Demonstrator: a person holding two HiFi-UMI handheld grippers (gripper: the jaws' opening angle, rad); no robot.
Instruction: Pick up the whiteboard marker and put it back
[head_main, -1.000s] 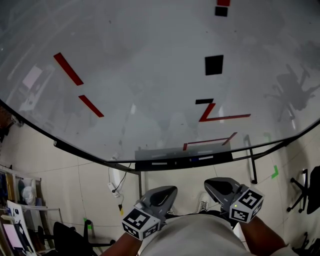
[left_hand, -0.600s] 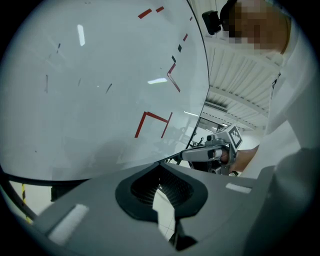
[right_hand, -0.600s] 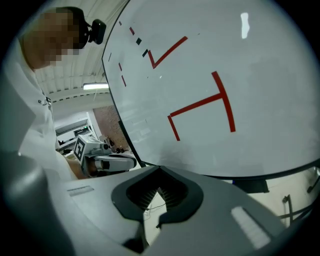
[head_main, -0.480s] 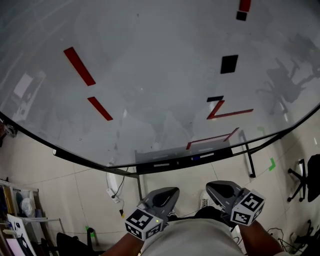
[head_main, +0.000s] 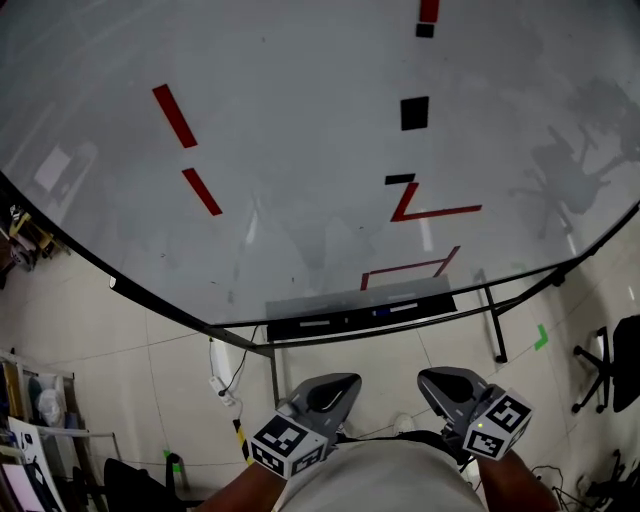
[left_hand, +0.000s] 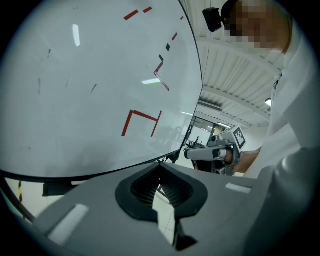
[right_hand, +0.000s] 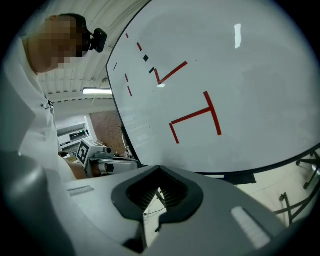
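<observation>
A big whiteboard (head_main: 300, 150) with red strokes and black squares fills the head view. Along its lower edge runs a dark tray (head_main: 360, 315) holding small pale items and one blue item (head_main: 383, 311); which is the marker is too small to tell. My left gripper (head_main: 335, 385) and right gripper (head_main: 435, 380) are low by my body, short of the tray, both shut on nothing. In the left gripper view my left gripper (left_hand: 161, 187) faces the board, with the right gripper (left_hand: 215, 152) beside it. The right gripper (right_hand: 159, 192) also points at the board (right_hand: 225, 90).
The board stands on dark metal legs (head_main: 495, 320) over a tiled floor. A cable and power strip (head_main: 222, 375) lie under the board's left part. An office chair (head_main: 610, 365) stands at the right, clutter (head_main: 30, 440) at the far left.
The head view has swung, so the board's marks and the tray sit further left in the picture. Both grippers stay low by my body, still shut.
</observation>
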